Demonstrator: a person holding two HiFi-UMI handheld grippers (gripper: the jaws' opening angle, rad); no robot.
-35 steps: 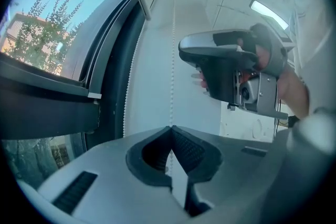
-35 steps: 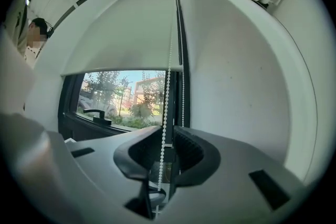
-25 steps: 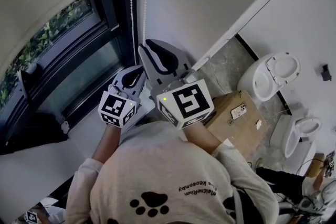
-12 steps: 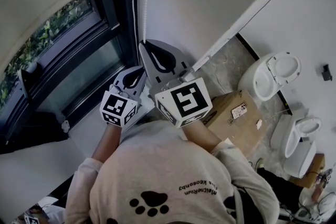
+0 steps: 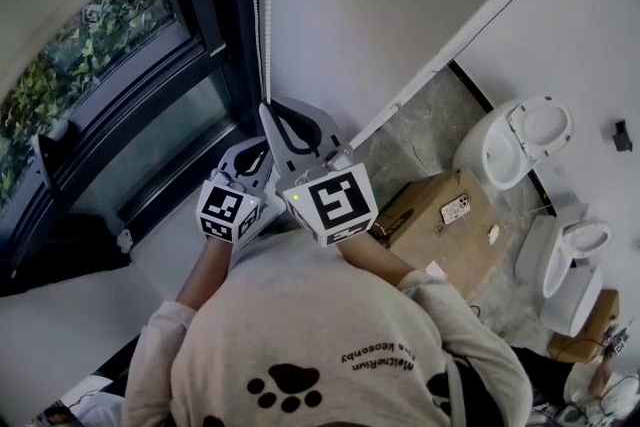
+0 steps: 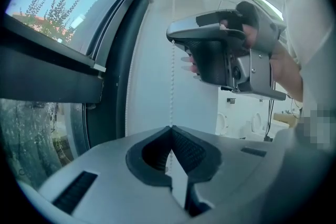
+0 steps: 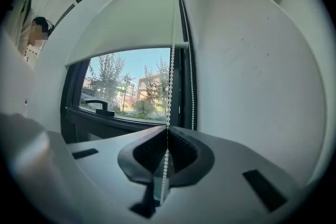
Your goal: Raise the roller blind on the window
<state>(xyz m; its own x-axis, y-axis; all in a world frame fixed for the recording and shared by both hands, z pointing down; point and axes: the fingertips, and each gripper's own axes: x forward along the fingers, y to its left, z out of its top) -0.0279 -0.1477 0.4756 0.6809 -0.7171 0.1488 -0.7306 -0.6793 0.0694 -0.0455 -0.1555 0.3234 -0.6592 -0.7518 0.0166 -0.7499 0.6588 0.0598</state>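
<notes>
- Pinching the bead chain (image 7: pixel 170 81) between the fingers (image 7: pixel 187 153) of the right gripper (image 7: pixel 168 131), just closed on it.
- Clamping the same chain in the left gripper (image 6: pixel 170 128).
- Dragging both downward at the right edge of the window (image 7: pixel 126 97).
- Uncovering more window than before, with the roller blind (image 7: pixel 126 23) creeping upward.

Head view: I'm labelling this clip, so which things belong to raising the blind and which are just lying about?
Job in hand: roller blind, bead chain, window, left gripper and right gripper, both shut on the bead chain.
Lying about: cardboard box, toilets on the floor.
</notes>
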